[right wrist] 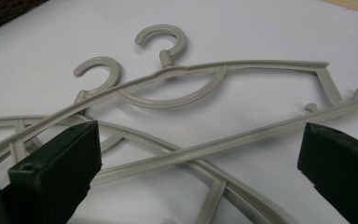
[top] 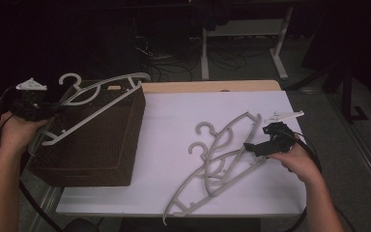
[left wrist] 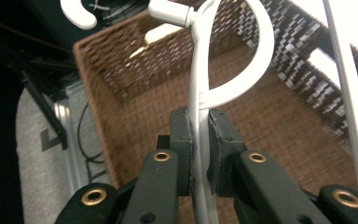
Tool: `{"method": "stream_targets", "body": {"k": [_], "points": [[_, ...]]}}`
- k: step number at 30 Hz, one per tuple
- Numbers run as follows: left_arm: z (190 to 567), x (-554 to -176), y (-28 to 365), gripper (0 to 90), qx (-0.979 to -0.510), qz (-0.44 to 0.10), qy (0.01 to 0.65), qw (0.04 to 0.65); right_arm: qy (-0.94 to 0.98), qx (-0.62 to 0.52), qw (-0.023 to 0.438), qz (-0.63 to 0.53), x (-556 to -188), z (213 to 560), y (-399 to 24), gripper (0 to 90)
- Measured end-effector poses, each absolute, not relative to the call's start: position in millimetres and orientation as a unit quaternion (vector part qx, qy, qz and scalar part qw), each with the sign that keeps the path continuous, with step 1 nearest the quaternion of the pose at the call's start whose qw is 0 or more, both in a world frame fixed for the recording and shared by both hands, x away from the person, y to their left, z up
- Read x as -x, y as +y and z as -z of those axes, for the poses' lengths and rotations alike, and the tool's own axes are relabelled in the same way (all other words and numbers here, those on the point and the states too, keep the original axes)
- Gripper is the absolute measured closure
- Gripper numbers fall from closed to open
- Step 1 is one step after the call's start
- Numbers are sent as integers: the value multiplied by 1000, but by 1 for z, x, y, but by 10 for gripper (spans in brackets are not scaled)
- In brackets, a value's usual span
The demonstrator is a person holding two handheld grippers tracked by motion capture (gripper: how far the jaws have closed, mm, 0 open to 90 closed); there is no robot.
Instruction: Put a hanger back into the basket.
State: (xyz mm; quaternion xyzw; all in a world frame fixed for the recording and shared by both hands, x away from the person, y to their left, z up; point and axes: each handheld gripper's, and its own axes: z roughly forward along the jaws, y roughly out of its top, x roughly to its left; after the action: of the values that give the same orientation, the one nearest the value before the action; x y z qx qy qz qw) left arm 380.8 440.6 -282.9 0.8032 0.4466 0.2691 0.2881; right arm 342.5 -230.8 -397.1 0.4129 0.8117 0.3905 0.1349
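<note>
Because the left hand-held gripper (left wrist: pixel 199 154) was clamped on the bar of a hanger (top: pixel 94 99), that hanger hung over the wicker basket (top: pixel 89 145), seemingly for dropping in, while the right hand-held gripper (right wrist: pixel 200 154) stood wide open around the top one of two hangers (top: pixel 220 159) lying on the worktop (top: pixel 174 116).

Grey hanger (top: pixel 94 99) over wicker basket (top: pixel 89 145)

So the wicker basket (top: pixel 92 145) sits on the table's (top: pixel 174 116) left edge, one hanger (top: pixel 94 104) over it, two crossed hangers (top: pixel 217 164) lying to its right.
</note>
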Motion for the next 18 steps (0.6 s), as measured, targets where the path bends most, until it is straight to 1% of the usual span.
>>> {"method": "stream_targets", "body": {"k": [7, 18], "points": [[299, -378, 464, 819, -788, -281, 475, 272, 815, -411, 134, -386, -343, 398, -229, 0], [319, -388, 462, 818, -788, -270, 488, 261, 816, -411, 135, -383, -343, 399, -228, 0]]}}
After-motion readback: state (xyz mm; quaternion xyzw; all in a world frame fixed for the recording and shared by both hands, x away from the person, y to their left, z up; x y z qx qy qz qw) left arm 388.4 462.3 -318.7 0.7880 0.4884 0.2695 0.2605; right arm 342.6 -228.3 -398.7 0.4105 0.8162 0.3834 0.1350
